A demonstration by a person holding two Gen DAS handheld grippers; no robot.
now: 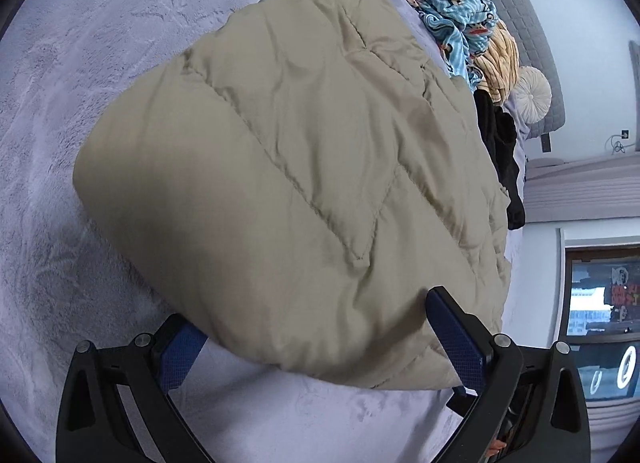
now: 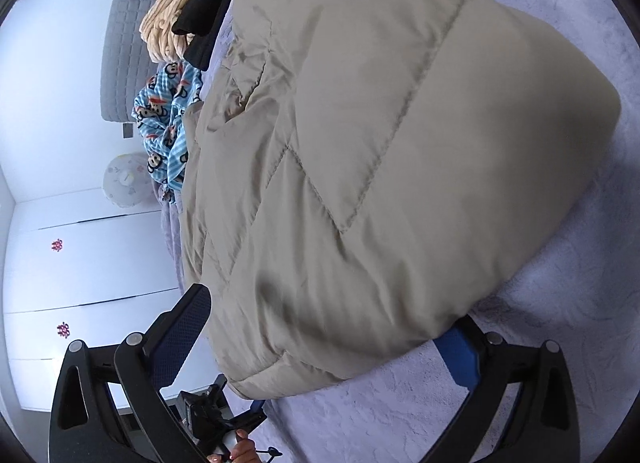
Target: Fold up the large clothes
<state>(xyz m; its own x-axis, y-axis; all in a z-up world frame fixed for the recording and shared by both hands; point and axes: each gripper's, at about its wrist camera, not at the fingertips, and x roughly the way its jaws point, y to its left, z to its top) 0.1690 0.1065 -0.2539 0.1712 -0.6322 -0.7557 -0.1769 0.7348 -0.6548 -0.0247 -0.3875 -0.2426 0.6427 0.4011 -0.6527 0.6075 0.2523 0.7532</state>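
Note:
A beige quilted puffer coat (image 1: 300,163) (image 2: 380,143) lies folded into a thick bundle on a lavender plush bedspread (image 1: 80,43) (image 2: 560,343). My left gripper (image 1: 314,309) stands wide open at the coat's near edge, with the bulky hem between its blue-padded fingers (image 1: 456,335). My right gripper (image 2: 328,307) is also wide open at the coat's other near edge. One of its fingers (image 2: 184,331) stands beside the hem, and the other is partly hidden under the fabric. In the right wrist view, the left gripper's body (image 2: 212,411) and a hand (image 2: 242,453) show at the bottom.
Beyond the coat lie a blue monkey-print fabric (image 1: 444,11) (image 2: 168,119), a cream ribbed fabric (image 1: 500,55) (image 2: 168,23), a black garment (image 1: 500,151) (image 2: 216,3) and a round cushion (image 1: 532,91). A grey headboard (image 2: 124,43) and white wardrobe doors (image 2: 80,263) stand behind.

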